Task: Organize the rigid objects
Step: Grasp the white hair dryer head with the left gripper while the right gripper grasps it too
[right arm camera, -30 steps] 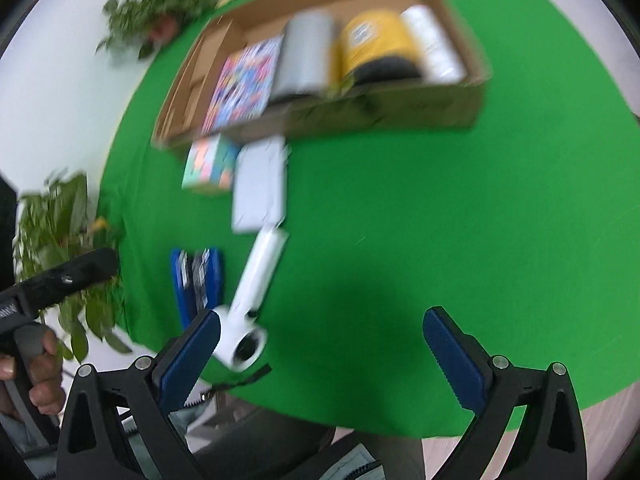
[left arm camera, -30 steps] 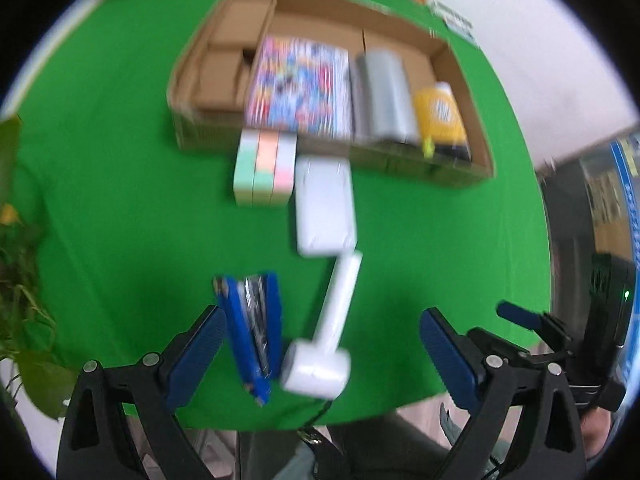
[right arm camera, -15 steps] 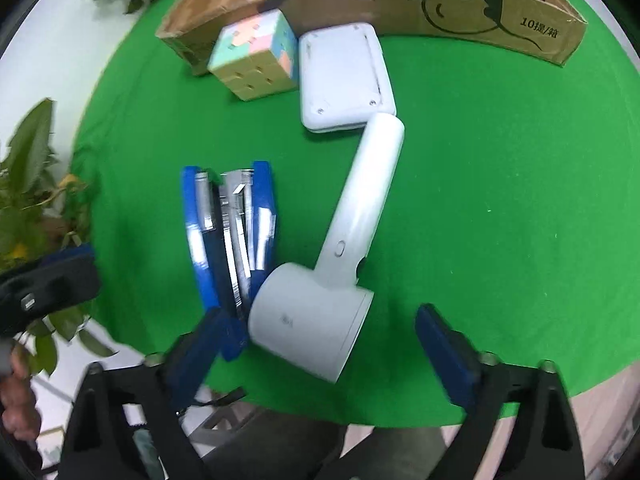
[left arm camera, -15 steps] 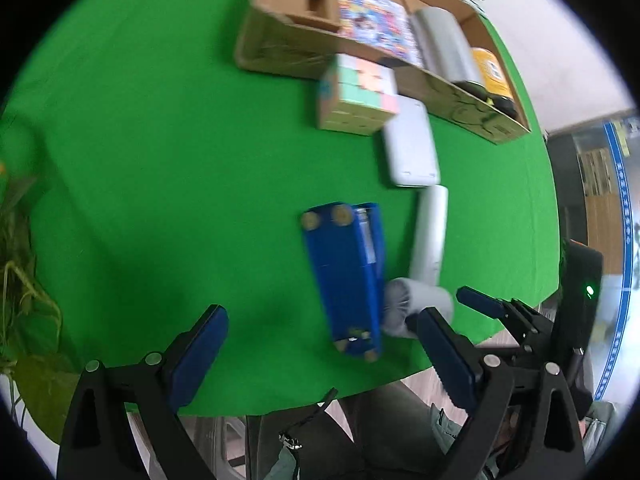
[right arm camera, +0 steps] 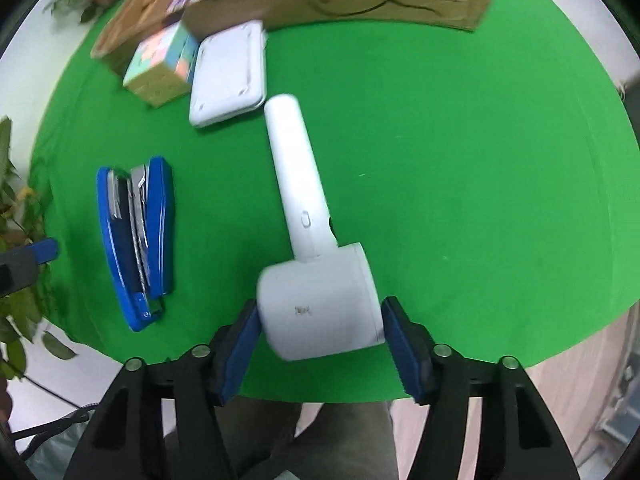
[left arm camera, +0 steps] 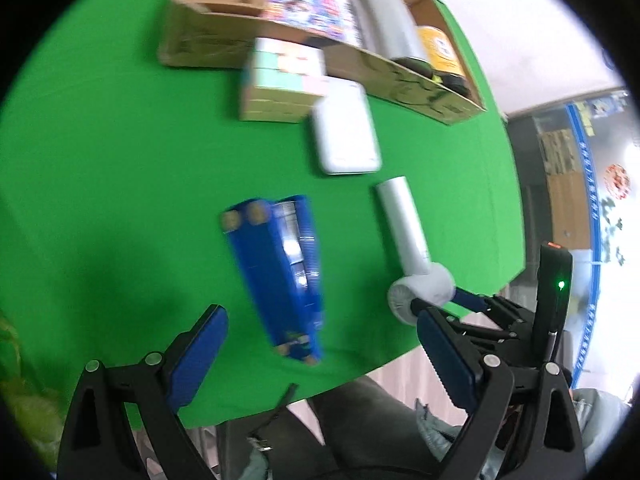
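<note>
While the cardboard box [left arm camera: 420, 92] already holds several items, four wait beside it: right gripper [right arm camera: 320, 344] pinching the white handheld fan [right arm camera: 316, 280], left gripper [left arm camera: 320, 356] spread above the blue stapler [left arm camera: 280, 272].

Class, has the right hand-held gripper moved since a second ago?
Yes. The right hand-held gripper has come forward to the table edge, its fingers now bracketing the white handheld device's head, which earlier lay well ahead beside the blue stapler.

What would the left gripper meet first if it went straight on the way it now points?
Most likely the blue stapler, lying ahead between the open left gripper's fingers. Depth is unclear, so it could pass just above it.
</note>
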The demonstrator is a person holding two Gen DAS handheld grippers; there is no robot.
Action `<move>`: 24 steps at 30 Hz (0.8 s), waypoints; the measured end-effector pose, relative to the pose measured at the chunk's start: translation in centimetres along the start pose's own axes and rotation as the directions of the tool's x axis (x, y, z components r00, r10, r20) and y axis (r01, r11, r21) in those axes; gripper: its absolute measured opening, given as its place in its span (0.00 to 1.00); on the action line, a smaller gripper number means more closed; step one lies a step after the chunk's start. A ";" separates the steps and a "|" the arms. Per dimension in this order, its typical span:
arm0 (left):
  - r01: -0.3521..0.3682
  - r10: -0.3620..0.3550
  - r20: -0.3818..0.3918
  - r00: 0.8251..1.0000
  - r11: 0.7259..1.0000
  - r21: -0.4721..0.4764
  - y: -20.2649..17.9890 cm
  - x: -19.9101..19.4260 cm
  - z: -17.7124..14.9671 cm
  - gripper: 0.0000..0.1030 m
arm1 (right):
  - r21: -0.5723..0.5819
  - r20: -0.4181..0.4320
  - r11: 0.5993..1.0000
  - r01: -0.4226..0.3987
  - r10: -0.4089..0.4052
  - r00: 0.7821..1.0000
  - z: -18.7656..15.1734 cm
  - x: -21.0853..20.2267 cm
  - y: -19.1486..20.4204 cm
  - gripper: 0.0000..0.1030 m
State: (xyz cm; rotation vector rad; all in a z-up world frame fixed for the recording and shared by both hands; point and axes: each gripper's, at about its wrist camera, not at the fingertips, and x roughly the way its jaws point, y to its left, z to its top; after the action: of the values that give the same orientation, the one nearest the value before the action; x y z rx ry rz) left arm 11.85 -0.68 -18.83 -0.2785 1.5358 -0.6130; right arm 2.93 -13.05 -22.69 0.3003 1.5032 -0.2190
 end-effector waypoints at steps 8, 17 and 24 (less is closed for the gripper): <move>0.044 -0.044 -0.025 0.999 0.999 0.017 -4.3 3.7 4.1 0.93 | -0.028 0.056 1.000 -0.002 0.003 0.998 -0.6 0.0 0.6 0.57; 0.058 -0.065 -0.148 0.987 0.997 -0.050 -7.5 10.3 5.9 0.67 | 0.043 0.055 0.985 -0.168 0.166 0.985 -2.6 -1.0 -1.9 0.56; 0.048 -0.064 -0.204 0.977 0.995 -0.086 -9.4 13.3 5.6 0.50 | 0.161 0.051 0.923 -0.350 0.346 0.937 -2.9 -1.1 -5.1 0.55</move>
State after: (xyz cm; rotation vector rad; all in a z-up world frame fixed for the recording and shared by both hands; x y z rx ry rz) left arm 14.45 -16.64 -24.80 -0.3285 1.7600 -0.6408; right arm -1.50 -16.96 -22.04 0.6923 1.3855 -0.0634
